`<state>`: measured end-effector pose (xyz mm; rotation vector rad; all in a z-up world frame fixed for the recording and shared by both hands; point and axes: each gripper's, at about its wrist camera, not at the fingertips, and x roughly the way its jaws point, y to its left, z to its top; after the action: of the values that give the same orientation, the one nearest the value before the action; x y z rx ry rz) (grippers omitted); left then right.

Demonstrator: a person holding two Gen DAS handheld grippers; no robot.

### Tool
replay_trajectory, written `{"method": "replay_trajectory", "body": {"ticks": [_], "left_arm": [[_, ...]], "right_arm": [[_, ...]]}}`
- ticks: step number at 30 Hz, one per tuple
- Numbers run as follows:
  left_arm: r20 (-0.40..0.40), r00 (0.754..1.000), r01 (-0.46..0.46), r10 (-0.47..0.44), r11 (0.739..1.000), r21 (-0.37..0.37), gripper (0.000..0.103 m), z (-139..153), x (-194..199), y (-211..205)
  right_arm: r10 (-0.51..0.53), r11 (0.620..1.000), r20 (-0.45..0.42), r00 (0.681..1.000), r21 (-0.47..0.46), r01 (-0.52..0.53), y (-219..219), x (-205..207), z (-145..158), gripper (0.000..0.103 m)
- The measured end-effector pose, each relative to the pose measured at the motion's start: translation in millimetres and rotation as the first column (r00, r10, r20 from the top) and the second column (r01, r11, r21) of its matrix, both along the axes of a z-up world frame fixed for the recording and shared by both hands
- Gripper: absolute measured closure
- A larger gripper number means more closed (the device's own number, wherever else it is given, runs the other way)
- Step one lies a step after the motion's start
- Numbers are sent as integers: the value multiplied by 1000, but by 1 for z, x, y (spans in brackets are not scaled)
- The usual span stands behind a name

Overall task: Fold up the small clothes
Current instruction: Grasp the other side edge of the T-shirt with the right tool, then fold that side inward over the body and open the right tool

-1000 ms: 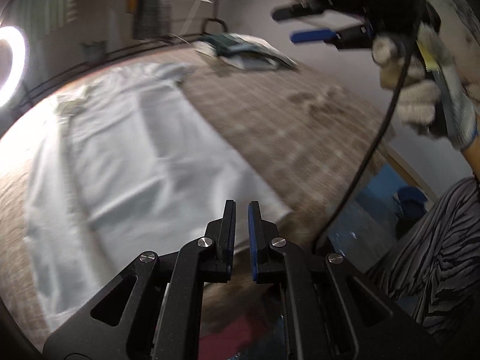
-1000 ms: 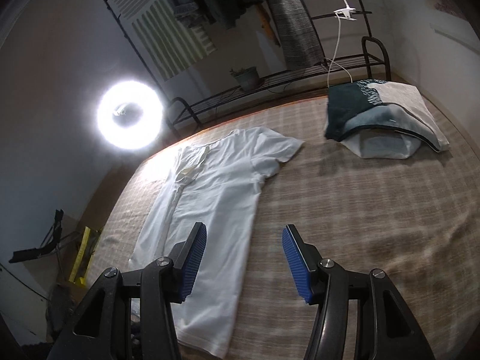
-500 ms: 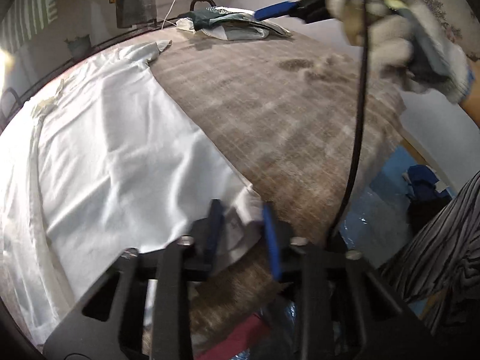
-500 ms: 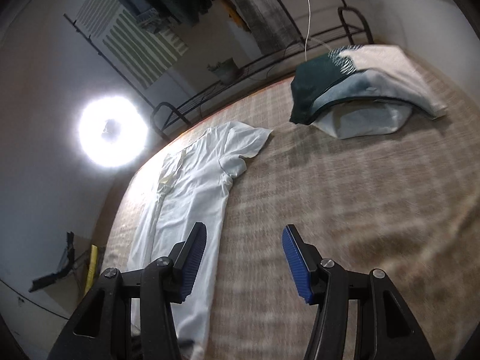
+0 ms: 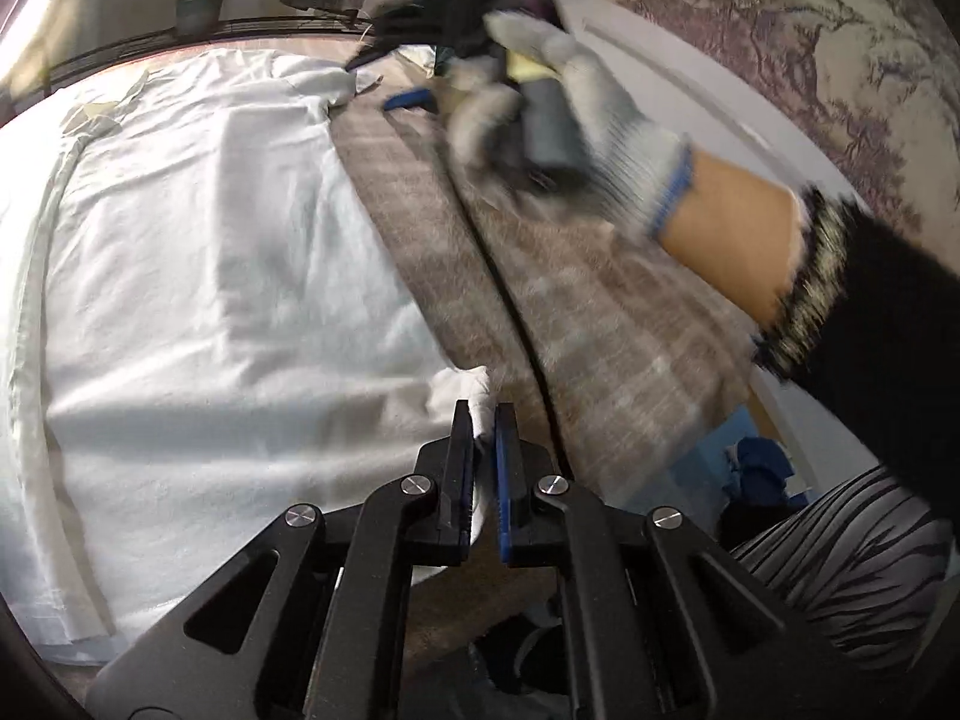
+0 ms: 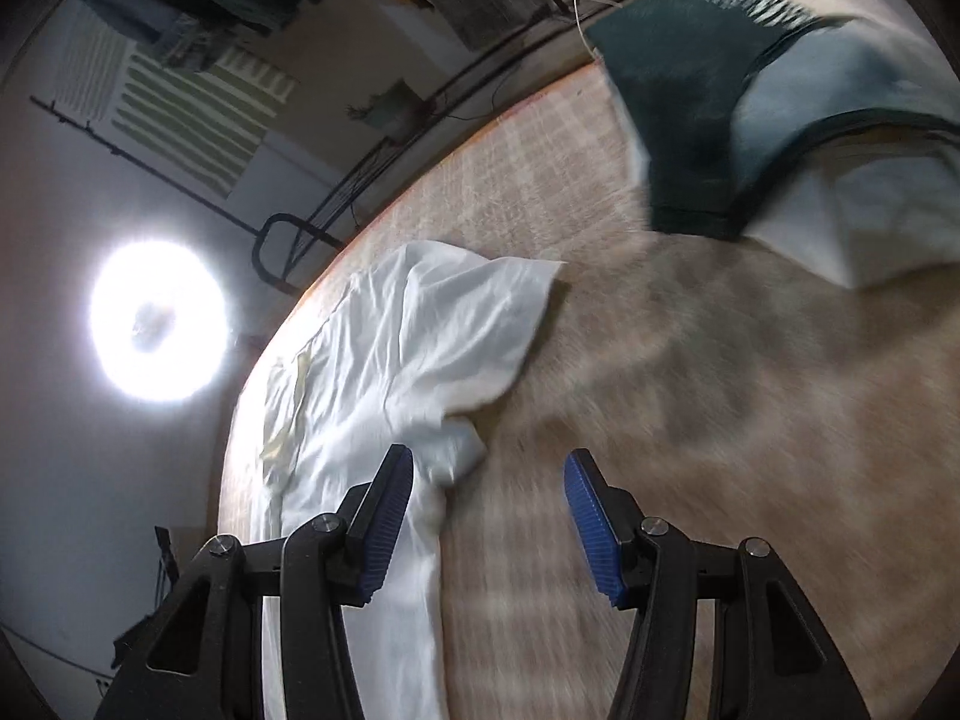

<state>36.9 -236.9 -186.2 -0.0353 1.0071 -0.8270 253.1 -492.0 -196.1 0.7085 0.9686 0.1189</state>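
A white T-shirt point(image 5: 198, 276) lies flat on the brown checked bed cover point(image 5: 600, 312). My left gripper point(image 5: 480, 414) is shut on the shirt's near bottom corner point(image 5: 474, 387), low at the bed's near edge. In the right wrist view the shirt's sleeve point(image 6: 468, 324) lies spread, with a bunched fold at the armpit. My right gripper point(image 6: 489, 468) is open just above that armpit, its left pad over the cloth. The right gripper also shows in the left wrist view point(image 5: 396, 78), blurred, near the far sleeve.
A stack of folded clothes, dark green and white point(image 6: 768, 102), sits at the far right of the bed. A ring light point(image 6: 156, 321) glares at the left. A black cable point(image 5: 510, 312) trails across the bed cover. A metal bed rail point(image 6: 288, 240) runs behind.
My left gripper has gone down to the shirt's hem corner and closed on it. My right gripper has moved forward and down across the bed to the far sleeve, still open.
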Motion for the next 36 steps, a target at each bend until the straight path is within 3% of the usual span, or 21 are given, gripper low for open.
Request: {"method": "replay_trajectory", "body": {"ticks": [4, 5, 7, 9, 14, 23, 29, 36], "left_arm": [[23, 1000, 7, -7, 1000, 15, 99, -1, -6, -3], [22, 1000, 1, -2, 1000, 10, 99, -1, -6, -4], [14, 1000, -9, 10, 1000, -5, 99, -2, -3, -3], [0, 1000, -26, 26, 999, -28, 99, -2, -2, 0], [-7, 999, -48, 48, 996, -71, 99, 2, -3, 9], [-35, 991, -130, 127, 981, -142, 100, 10, 5, 43], [-80, 979, -200, 188, 961, -191, 100, 8, 7, 74], [-154, 942, -326, 298, 923, -205, 100, -5, 4, 115]], "right_arm": [[-10, 1000, 22, 1000, -15, 10, 14, 22, -9, 58], [-8, 1000, 24, 1000, -27, 9, 17, 26, -10, 64], [8, 999, 3, 1000, -46, -8, 23, 34, -12, 92], [23, 999, 0, 1000, -46, -23, 25, 37, -11, 101], [12, 994, 37, 999, -106, -8, 28, 39, 8, 102], [5, 975, -12, 1000, -223, -7, 55, 48, 21, 103], [61, 932, 13, 998, -360, -52, 96, 62, 52, 103], [167, 855, -1, 986, -498, -145, 165, 82, 63, 103]]}}
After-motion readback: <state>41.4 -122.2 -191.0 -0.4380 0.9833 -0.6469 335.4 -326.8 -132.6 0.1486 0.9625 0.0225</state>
